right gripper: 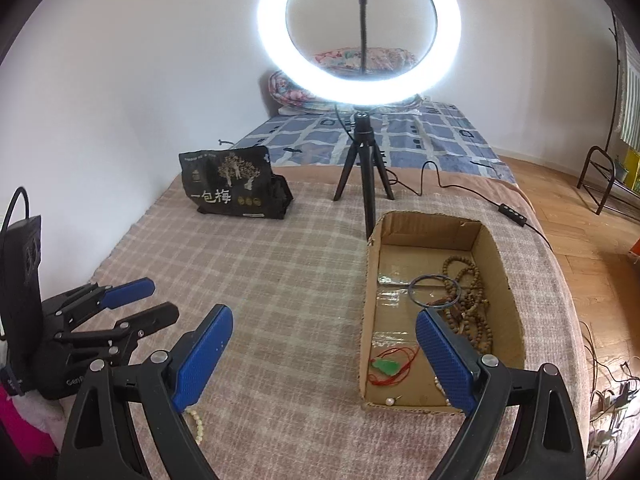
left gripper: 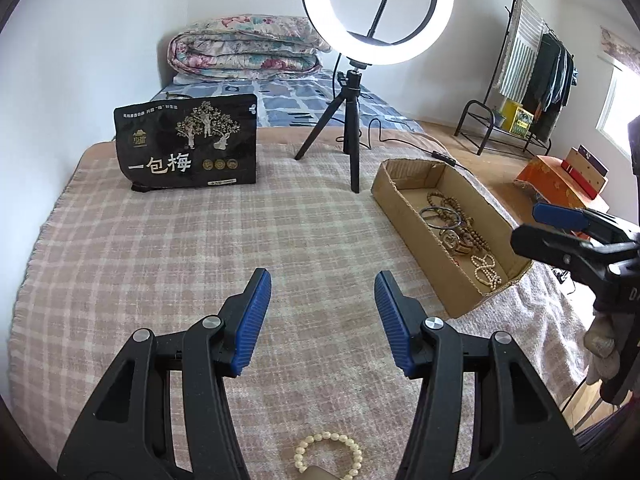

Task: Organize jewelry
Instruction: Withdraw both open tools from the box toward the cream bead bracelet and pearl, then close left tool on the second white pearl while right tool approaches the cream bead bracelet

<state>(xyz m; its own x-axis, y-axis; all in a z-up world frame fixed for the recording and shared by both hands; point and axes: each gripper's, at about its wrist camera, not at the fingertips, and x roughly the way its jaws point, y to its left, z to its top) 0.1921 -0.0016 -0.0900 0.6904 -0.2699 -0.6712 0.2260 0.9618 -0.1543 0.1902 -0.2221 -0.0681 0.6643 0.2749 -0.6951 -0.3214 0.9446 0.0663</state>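
A cardboard box (left gripper: 390, 190) lies on the plaid blanket at the right and holds wooden bead strings (right gripper: 472, 300), a dark bangle (right gripper: 434, 292), a watch (left gripper: 456, 242), a pearl strand (left gripper: 486, 272) and a green pendant on red cord (right gripper: 386, 367). A cream pearl bracelet (left gripper: 328, 454) lies on the blanket below my left gripper (left gripper: 322, 280), which is open and empty. The bracelet also shows in the right wrist view (right gripper: 197, 422). My right gripper (right gripper: 324, 320) is open and empty, over the box's near left edge (right gripper: 366, 320).
A lit ring light on a tripod (left gripper: 352, 128) stands behind the box, its cable (right gripper: 480, 196) trailing right. A black snack bag (left gripper: 188, 144) stands at the far left. A folded quilt (left gripper: 244, 48) lies on the bed. A clothes rack (left gripper: 528, 80) stands on the floor.
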